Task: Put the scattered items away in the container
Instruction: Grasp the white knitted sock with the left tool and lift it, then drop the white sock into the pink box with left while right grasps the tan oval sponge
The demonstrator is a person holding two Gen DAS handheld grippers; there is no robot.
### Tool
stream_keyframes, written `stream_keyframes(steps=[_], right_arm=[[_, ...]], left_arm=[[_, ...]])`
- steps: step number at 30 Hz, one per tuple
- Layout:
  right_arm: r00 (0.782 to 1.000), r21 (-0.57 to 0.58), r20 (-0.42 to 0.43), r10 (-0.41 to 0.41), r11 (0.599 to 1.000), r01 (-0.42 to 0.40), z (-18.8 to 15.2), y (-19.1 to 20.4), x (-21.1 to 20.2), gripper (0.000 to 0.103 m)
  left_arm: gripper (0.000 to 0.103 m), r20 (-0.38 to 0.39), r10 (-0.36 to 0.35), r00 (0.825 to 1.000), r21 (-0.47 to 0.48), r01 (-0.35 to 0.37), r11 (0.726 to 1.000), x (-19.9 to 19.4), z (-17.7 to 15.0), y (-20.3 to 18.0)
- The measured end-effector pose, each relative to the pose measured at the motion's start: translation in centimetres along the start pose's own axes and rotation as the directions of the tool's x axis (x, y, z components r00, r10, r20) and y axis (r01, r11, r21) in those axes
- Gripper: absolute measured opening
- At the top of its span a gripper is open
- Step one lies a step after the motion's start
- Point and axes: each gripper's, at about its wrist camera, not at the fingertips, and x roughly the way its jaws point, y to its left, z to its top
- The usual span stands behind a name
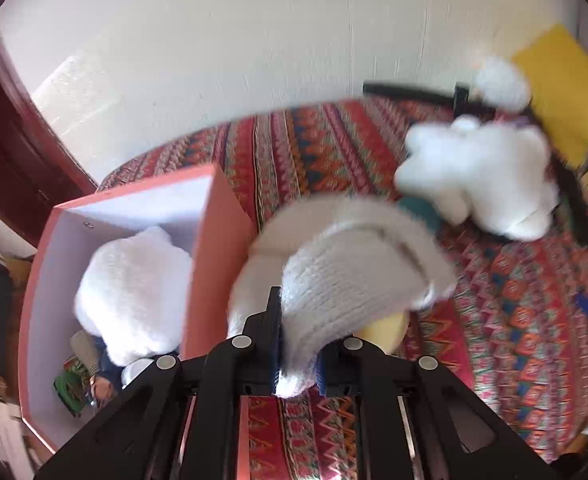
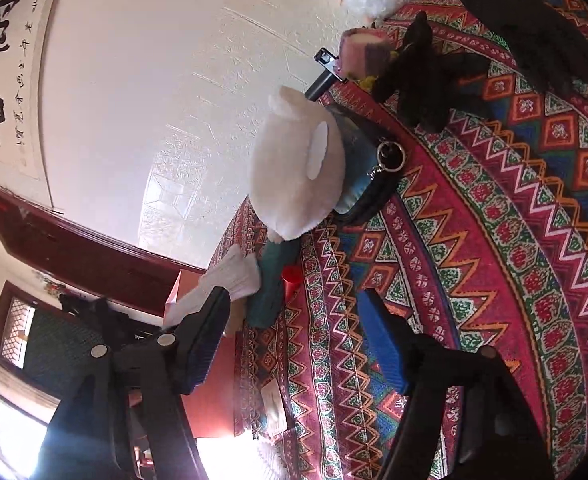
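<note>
My left tongs (image 1: 297, 364) pinch a white knitted hat (image 1: 357, 272) by its edge, and it hangs up off the patterned bedspread (image 1: 513, 300), just beside the pink box (image 1: 210, 240) but not yet over it. To do this well, I judge I should swing the hat left until it clears the near wall of the box, lower it below the rim, and only then let go, since the loose knit could drape over the edge and slide back out. The box already holds a fluffy white bundle (image 1: 134, 292), with some small colourful things in the corner under it that I cannot make out. My right tongs (image 2: 294, 344) are spread wide with nothing between them, above the bedspread. A white plush toy (image 2: 297, 172) lies on the bed beyond them, with black gloves (image 2: 525, 28) farther off.
</note>
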Motion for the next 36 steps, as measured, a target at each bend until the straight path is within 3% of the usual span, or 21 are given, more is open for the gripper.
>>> stream_keyframes(steps=[7,12,16,19,20,21,22,23,24,26,28,30,33,36], right_arm=[[1.000,0.004,0.002,-0.003,1.000,0.003,-0.4,0.0,-0.2,0.065],[1.000,0.000,0.003,-0.020,1.000,0.020,-0.7,-0.1,-0.1,0.065],[1.000,-0.014,0.000,-0.029,0.999,0.029,-0.8,0.1,0.1,0.064],[0.999,-0.026,-0.005,-0.033,0.999,0.033,-1.0,0.4,0.4,0.064],[0.999,-0.032,-0.007,-0.035,0.999,0.035,-1.0,0.5,0.5,0.064],[0.999,-0.037,-0.010,-0.038,0.999,0.038,-1.1,0.7,0.6,0.064],[0.999,-0.043,-0.013,-0.040,0.998,0.039,-1.2,0.8,0.8,0.064],[0.999,-0.049,-0.018,-0.041,0.998,0.040,-1.3,0.8,0.9,0.064],[0.999,-0.053,-0.023,-0.041,0.998,0.039,-1.4,0.9,1.1,0.064],[0.999,-0.062,-0.031,-0.041,0.997,0.039,-1.5,1.0,1.2,0.064],[0.999,-0.073,-0.033,-0.043,0.997,0.040,-1.6,1.2,1.2,0.064],[0.998,-0.092,-0.035,-0.048,0.995,0.045,-1.7,1.6,1.3,0.064],[0.997,-0.129,-0.049,-0.067,0.990,0.060,-2.2,2.2,1.9,0.064],[0.993,-0.179,-0.083,-0.081,0.982,0.065,-3.5,3.3,2.8,0.064]], left_arm=[[0.009,0.116,0.017,0.993,0.002,-0.017,1.000,-10.1,-0.9,1.5],[0.009,0.224,0.065,0.972,-0.032,-0.059,0.998,-18.0,-1.6,4.3],[0.009,0.311,0.174,0.934,-0.092,-0.153,0.984,-23.9,-1.4,7.7],[0.009,0.378,0.319,0.869,-0.212,-0.254,0.944,-26.5,-1.5,11.2],[0.010,0.372,0.348,0.860,-0.255,-0.266,0.930,-26.4,-1.5,12.4],[0.016,0.334,0.353,0.874,-0.279,-0.267,0.923,-25.6,-1.5,13.6],[0.023,0.265,0.329,0.906,-0.285,-0.252,0.925,-24.1,-1.6,14.7],[0.039,0.196,0.290,0.937,-0.295,-0.226,0.929,-22.4,-2.1,15.7],[0.050,0.147,0.268,0.952,-0.314,-0.212,0.926,-21.1,-3.0,16.4],[0.061,0.116,0.280,0.953,-0.347,-0.225,0.910,-19.4,-5.5,17.0],[0.071,0.130,0.291,0.948,-0.409,-0.216,0.887,-18.9,-8.2,17.5],[0.082,0.189,0.280,0.941,-0.497,-0.154,0.854,-19.3,-11.3,18.2],[0.093,0.287,0.290,0.913,-0.635,-0.045,0.771,-19.1,-16.3,19.5],[0.094,0.293,0.332,0.896,-0.731,-0.014,0.682,-16.0,-20.6,20.5]])
